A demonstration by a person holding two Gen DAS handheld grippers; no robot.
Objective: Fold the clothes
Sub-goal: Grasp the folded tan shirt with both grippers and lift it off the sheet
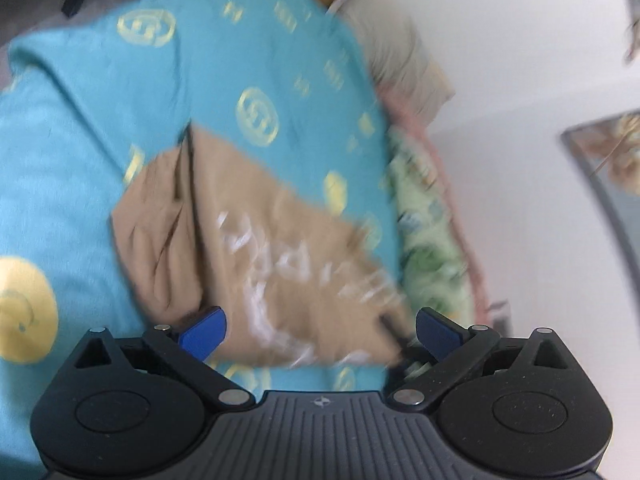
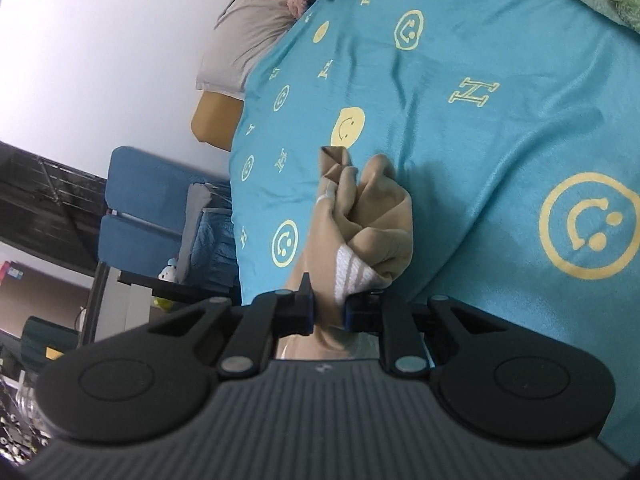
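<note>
Two tongs over tan garment on bed.
Left tongs [image 1: 320, 332] released above the garment [image 1: 256, 240]; right tongs [image 2: 329, 312] clenched on its bunched edge; blue sheet [image 2: 480, 140] underneath.

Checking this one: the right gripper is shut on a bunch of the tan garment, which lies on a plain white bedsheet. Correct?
Not quite. The right gripper is shut on the tan garment, but the bedsheet is turquoise with yellow smiley faces and letters, not plain white. The right wrist view shows it clearly.
</note>
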